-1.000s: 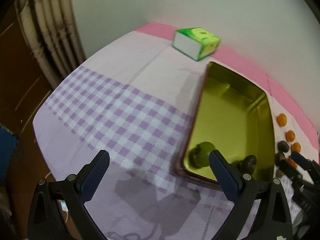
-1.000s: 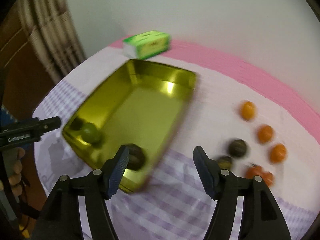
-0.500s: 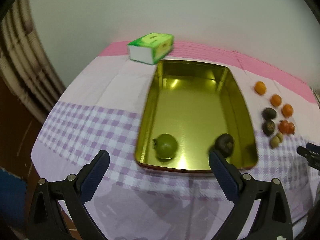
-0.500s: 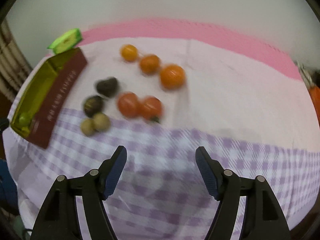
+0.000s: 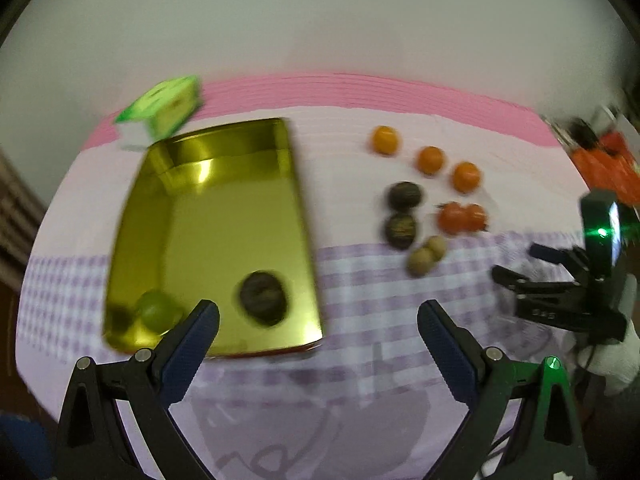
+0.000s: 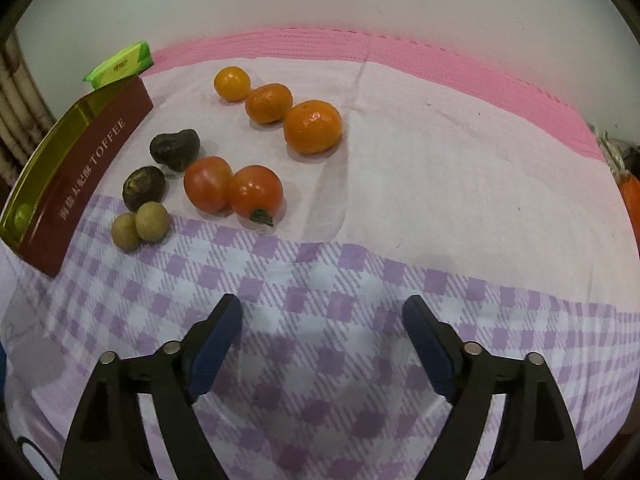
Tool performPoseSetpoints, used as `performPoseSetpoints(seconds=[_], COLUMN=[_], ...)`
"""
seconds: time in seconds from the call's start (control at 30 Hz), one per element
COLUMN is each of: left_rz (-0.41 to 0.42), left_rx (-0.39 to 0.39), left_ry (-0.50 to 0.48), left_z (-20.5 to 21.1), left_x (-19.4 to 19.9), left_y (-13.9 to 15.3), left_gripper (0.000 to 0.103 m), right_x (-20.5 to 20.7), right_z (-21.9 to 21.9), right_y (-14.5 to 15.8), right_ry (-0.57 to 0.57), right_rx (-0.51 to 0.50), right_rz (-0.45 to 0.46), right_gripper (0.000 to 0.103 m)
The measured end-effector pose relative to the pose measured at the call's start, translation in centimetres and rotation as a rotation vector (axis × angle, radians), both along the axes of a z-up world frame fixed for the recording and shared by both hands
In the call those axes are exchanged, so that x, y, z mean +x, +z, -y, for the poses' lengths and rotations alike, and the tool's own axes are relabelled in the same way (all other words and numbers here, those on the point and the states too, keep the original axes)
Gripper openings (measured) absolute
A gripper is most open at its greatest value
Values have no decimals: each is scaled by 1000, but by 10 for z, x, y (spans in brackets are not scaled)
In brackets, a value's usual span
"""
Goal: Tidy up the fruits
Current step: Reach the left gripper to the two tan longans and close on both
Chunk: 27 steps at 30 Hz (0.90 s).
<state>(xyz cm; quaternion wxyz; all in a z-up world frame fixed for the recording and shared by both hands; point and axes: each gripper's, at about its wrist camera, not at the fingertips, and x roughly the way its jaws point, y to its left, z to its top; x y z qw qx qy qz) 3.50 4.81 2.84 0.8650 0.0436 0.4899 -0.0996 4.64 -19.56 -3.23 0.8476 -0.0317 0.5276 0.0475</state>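
Observation:
A gold tin tray [image 5: 224, 208] [image 6: 48, 148] lies on the checked tablecloth with a green fruit [image 5: 156, 312] and a dark fruit [image 5: 262, 298] in its near end. To its right lie three oranges [image 6: 312, 126], two tomatoes [image 6: 256, 192], two dark fruits [image 6: 144, 188] and two small tan fruits [image 6: 151, 222]. My left gripper [image 5: 318, 324] hovers open over the tray's near right corner, holding nothing. My right gripper [image 6: 322, 320] hangs over bare cloth in front of the tomatoes, its jaws opening with nothing between them; it also shows at the left wrist view's right edge [image 5: 552, 280].
A green tissue box [image 5: 164, 106] [image 6: 120, 65] stands behind the tray near the pink strip along the white wall. An orange object [image 5: 604, 166] sits at the far right edge. A curtain hangs at the left.
Both views have swung right: the left now shows tray and loose fruit together, the right left the tray and settled lower before the tomatoes. The right jaws stand wider.

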Motion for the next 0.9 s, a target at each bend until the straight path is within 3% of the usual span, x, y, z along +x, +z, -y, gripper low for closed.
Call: performPoseSetpoints(seconds=[0.27, 0.4, 0.6, 0.83, 0.9], left_rz=[-73, -95, -109, -116, -133], left_rx=[-12, -3, -26, -54, -50], left_ry=[-71, -98, -116, -147, -154], left_z=[46, 61, 69, 81, 86], left_x=[16, 19, 28, 39, 44], left_y=[-28, -40, -54, -62, -67], left_gripper=[94, 92, 71, 68, 60], right_x=[5, 4, 0, -2, -2], right_z=[9, 11, 13, 12, 12], right_y=[-7, -9, -9, -10, -9], right_ry=[27, 34, 31, 19, 18], right_rx=[2, 1, 6, 8, 8], right_rz=[18, 39, 79, 113, 114], right_gripper=[101, 103, 103, 103, 103])
